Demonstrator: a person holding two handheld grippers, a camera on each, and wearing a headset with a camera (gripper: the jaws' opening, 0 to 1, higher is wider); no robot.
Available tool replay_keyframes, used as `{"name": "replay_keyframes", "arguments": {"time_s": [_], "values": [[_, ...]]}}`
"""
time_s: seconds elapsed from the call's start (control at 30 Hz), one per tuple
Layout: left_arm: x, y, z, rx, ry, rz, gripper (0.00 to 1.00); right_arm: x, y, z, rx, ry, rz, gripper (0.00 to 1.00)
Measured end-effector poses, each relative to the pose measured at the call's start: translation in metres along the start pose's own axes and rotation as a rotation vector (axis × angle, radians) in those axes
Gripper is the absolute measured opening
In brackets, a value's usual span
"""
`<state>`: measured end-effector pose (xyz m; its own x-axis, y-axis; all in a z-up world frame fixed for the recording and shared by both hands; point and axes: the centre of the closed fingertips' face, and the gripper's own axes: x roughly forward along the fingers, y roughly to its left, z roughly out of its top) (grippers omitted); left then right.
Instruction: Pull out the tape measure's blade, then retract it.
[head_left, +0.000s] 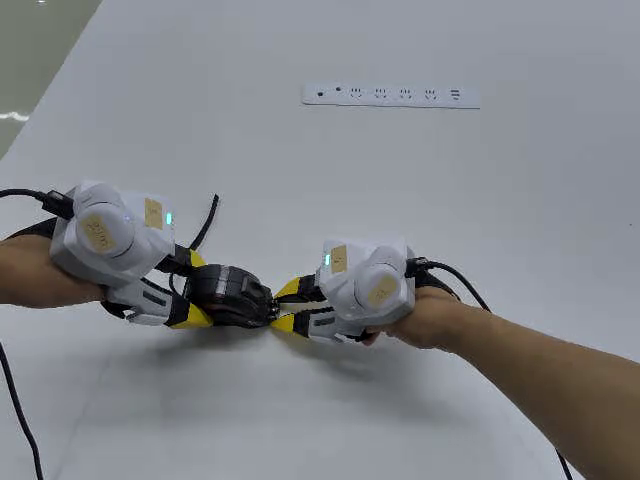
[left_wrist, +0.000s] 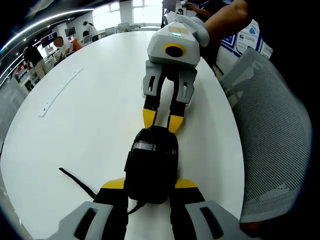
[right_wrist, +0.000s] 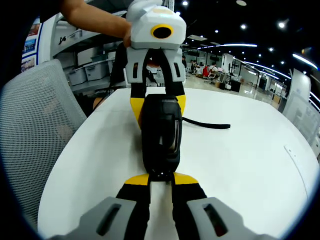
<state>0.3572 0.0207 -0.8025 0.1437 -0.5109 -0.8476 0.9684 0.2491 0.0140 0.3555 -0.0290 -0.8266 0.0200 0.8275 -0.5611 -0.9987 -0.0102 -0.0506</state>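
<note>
A black tape measure (head_left: 235, 293) lies on the white table between the two grippers. My left gripper (head_left: 212, 291) is shut on its body from the left; in the left gripper view the yellow fingertips (left_wrist: 115, 184) press on both sides of the case (left_wrist: 151, 162). My right gripper (head_left: 280, 306) meets the case's front end, its yellow fingertips (right_wrist: 137, 179) closed on the blade's end hook (right_wrist: 161, 175). No length of blade shows between case and hook. The case's black wrist strap (head_left: 205, 225) trails behind on the table.
A white power strip (head_left: 390, 95) lies farther back on the table (head_left: 450, 200). A grey mesh chair (left_wrist: 270, 125) stands beside the table's near edge. Black cables (head_left: 15, 400) run from both grippers.
</note>
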Motion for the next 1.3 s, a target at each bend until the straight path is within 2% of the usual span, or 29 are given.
{"name": "replay_keyframes", "arguments": {"time_s": [0.27,0.5,1.3], "values": [[0.0000,-0.0001,-0.0002,0.003,-0.001,-0.001,0.29,0.0005,0.0010,0.0000,-0.005,0.001,0.004,0.12],[0.0001,-0.0008,-0.0007,0.006,0.003,-0.005,0.29,0.0005,0.0005,-0.0008,0.027,0.010,-0.002,0.10],[0.0010,-0.0007,-0.0019,-0.002,0.007,-0.007,0.29,-0.0056,-0.0010,-0.0038,-0.001,0.020,0.016,0.09]]}}
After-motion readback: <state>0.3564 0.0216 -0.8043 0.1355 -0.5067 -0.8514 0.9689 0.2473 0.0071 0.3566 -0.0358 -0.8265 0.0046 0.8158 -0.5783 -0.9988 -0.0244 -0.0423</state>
